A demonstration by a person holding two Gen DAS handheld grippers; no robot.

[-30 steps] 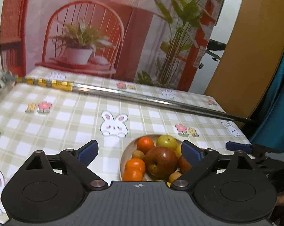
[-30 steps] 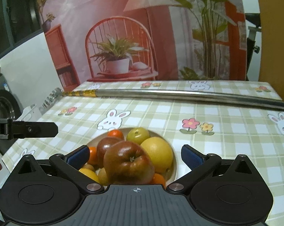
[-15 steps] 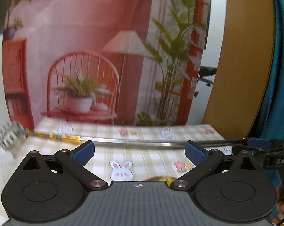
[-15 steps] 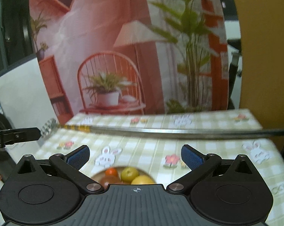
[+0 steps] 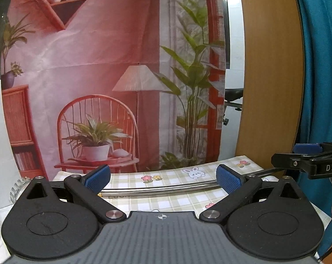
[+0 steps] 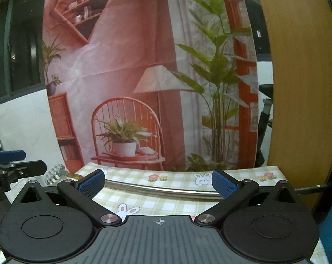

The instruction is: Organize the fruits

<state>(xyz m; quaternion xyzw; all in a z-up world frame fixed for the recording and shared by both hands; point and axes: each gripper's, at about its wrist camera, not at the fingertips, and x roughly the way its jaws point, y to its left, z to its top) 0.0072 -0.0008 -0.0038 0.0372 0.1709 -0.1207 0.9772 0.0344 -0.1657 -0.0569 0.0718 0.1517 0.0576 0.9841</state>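
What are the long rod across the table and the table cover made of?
Rod: looks like polished metal, silvery with a bright streak along it. Table cover: probably smooth plastic or coated cloth, with printed checks, bunnies and flowers; the weave is too small to tell.

The fruits are out of sight in both wrist views.

1. from my left wrist view the near part of the table [image 5: 166,200] is hidden behind the tool body, so i cannot see any fruit.
2. the steel rod [image 5: 166,189] is covered at both ends by the blue pads.
3. printed letters under that rod are half hidden and unreadable.
4. the right tool [image 5: 306,154] is cut off by the picture's right edge.
5. in my right wrist view the left tool [image 6: 11,160] runs off the left edge.
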